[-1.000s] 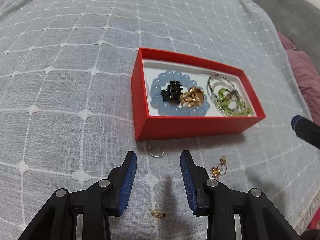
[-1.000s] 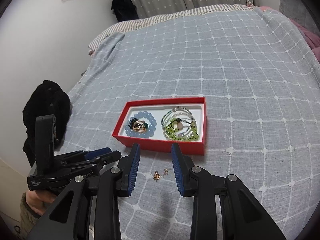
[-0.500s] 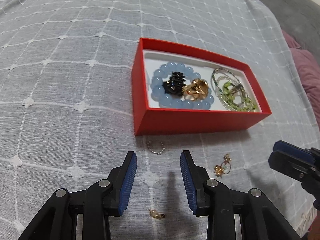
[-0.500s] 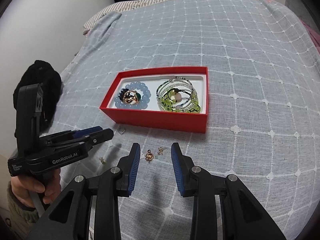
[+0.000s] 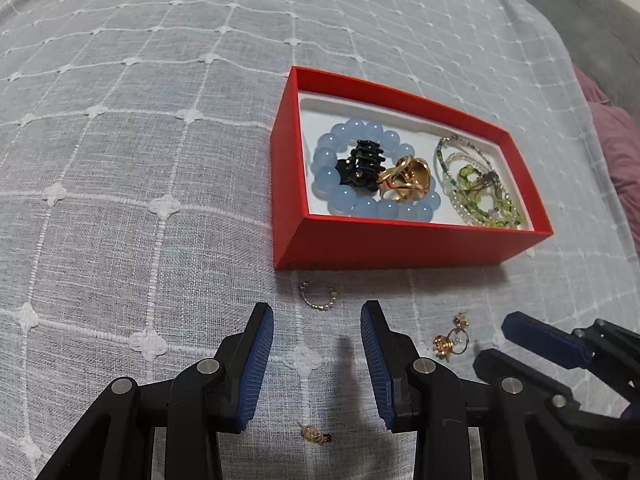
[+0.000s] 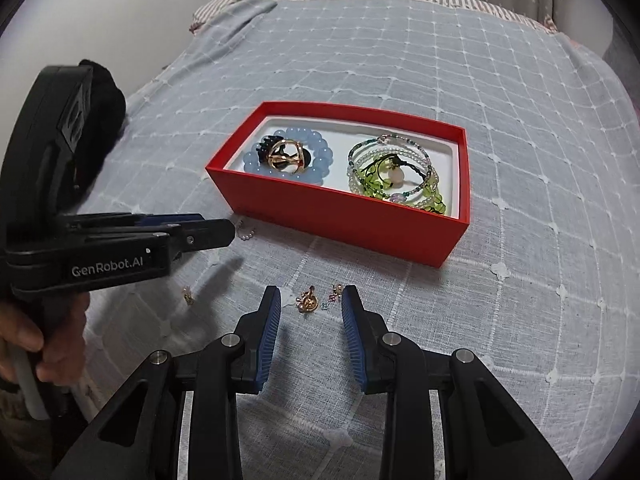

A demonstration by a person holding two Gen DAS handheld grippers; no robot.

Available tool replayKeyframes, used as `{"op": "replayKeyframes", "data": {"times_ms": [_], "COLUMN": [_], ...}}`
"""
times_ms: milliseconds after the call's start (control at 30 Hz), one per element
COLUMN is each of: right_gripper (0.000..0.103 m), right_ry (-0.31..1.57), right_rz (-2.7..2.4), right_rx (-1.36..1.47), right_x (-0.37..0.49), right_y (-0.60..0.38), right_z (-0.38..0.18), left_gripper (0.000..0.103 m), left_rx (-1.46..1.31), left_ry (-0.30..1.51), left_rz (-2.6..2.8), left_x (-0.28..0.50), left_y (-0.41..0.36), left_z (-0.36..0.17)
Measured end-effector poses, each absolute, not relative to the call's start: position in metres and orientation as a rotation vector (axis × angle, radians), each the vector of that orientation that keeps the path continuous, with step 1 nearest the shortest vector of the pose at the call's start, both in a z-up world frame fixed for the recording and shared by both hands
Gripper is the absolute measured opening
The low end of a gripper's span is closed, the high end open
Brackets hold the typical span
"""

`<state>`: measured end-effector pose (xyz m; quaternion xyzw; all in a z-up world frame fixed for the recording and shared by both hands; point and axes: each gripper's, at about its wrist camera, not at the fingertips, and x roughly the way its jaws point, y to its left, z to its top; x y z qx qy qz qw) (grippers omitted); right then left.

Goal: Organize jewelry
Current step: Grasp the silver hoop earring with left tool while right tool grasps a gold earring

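A grey checked bedspread [image 6: 440, 80] fills the scene, with the red box [image 6: 332, 216] sitting on it, bracelets [image 6: 394, 176] and a blue bead ring [image 5: 352, 176] inside. The left gripper [image 5: 317, 312] hangs parted and empty just short of a small chain [image 5: 318, 298] by the box. The right gripper [image 6: 311, 294] hangs parted too, empty, a gold earring [image 6: 307, 302] lying between its tips on the cloth.

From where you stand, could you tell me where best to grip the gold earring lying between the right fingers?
Grip the gold earring across its round gold body, coming straight down from above. It lies flat on the bedspread, so a side approach finds nothing to pinch; the thin hoop beside it would likely slip.
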<state>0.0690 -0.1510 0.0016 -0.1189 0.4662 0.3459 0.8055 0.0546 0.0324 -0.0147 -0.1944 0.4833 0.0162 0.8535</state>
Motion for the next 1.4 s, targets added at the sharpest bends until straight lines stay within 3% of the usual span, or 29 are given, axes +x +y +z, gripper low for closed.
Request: {"op": "replayKeyframes", "data": {"times_ms": [333, 733, 833, 967, 1333, 1400], "right_gripper": [0.033, 0.017, 0.009, 0.002, 0.001, 0.001], "right_ry": [1.019, 1.013, 1.009, 1.008, 1.013, 1.017], "right_rz": [0.726, 0.724, 0.725, 0.729, 0.763, 0.760], "right_rx": [-0.276, -0.285, -0.285, -0.287, -0.243, -0.241], "right_x": [0.073, 0.071, 0.071, 0.069, 0.073, 0.074], "right_y": [-0.141, -0.129, -0.128, -0.125, -0.128, -0.129], "right_z": [-0.015, -0.021, -0.021, -0.022, -0.010, -0.009], "left_gripper": [0.044, 0.044, 0.037, 0.019, 0.018, 0.010], "left_rx": [-0.372, -0.204, -0.187, -0.215, -0.244, -0.247], "left_ry": [1.051, 1.054, 1.051, 1.053, 1.057, 1.057], "left_rz": [0.040, 0.075, 0.089, 0.110, 0.105, 0.102], "left_x": [0.071, 0.089, 0.090, 0.089, 0.088, 0.087], "left_y": [0.024, 0.005, 0.004, 0.014, 0.017, 0.017], "left_z": [-0.024, -0.030, -0.030, -0.030, -0.030, -0.030]}}
